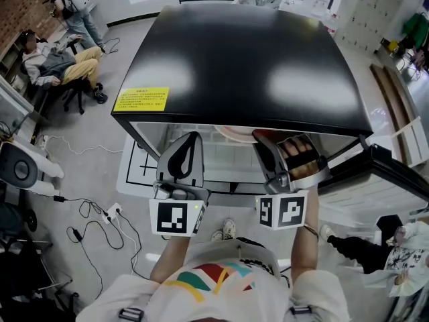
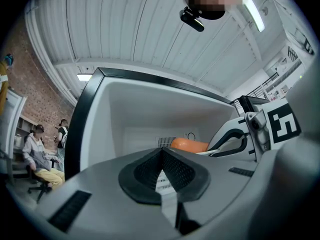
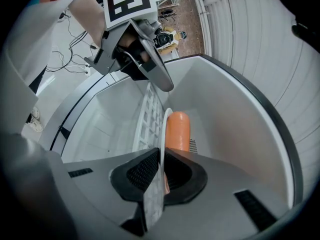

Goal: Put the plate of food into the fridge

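Right gripper [image 3: 161,171] has its jaws clamped on the rim of the white plate [image 3: 163,134], so it's holding it edge-on from that gripper's own view. There's one long orange piece of food [image 3: 178,131] on the plate, maybe a sausage, hard to say from here. The plate is already inside the open fridge [image 1: 241,66], up in the white compartment next to the wire shelf [image 3: 147,119]. From the head view you only get a sliver of the plate under the black top edge.

Left gripper [image 2: 162,171] is just beside it at the fridge opening, with its jaws closed together and nothing between them. The fridge door [image 1: 395,173] hangs open off to the right, and there's a yellow label [image 1: 141,99] on the fridge top.
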`<move>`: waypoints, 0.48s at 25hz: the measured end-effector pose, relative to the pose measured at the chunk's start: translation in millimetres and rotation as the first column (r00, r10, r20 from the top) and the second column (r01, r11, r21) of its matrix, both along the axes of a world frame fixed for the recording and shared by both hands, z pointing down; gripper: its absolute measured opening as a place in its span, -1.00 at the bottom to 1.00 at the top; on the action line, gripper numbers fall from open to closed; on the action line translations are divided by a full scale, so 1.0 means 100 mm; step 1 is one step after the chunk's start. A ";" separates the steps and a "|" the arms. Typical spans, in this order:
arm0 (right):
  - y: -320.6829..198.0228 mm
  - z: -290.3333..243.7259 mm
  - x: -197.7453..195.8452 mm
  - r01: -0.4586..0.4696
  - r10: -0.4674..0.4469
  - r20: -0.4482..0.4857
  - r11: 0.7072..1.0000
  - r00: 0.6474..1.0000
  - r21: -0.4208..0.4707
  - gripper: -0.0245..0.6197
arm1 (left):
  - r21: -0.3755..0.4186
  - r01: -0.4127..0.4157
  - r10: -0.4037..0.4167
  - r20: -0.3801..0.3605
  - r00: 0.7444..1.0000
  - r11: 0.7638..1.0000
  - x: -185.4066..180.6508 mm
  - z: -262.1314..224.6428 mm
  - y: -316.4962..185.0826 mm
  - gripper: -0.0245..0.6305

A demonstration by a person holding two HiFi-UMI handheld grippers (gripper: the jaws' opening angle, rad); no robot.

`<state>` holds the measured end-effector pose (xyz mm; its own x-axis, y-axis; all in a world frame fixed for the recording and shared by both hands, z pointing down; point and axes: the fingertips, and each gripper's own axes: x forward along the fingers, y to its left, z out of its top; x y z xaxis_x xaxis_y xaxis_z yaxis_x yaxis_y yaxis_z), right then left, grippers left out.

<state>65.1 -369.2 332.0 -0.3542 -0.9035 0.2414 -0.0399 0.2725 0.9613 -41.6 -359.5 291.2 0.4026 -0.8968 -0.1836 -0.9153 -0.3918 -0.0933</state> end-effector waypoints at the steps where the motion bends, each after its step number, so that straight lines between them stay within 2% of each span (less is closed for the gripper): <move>1: -0.02 0.01 0.00 0.000 0.000 -0.004 1.000 1.000 -0.007 -0.85 | -0.001 0.000 0.000 0.000 1.000 1.000 0.00 0.00 -0.01 -0.90; 12: -0.18 0.12 0.08 -0.031 0.026 -0.054 0.995 0.998 -0.094 -0.82 | -0.016 -0.004 0.004 -0.001 1.000 1.000 0.02 0.05 -0.08 -0.90</move>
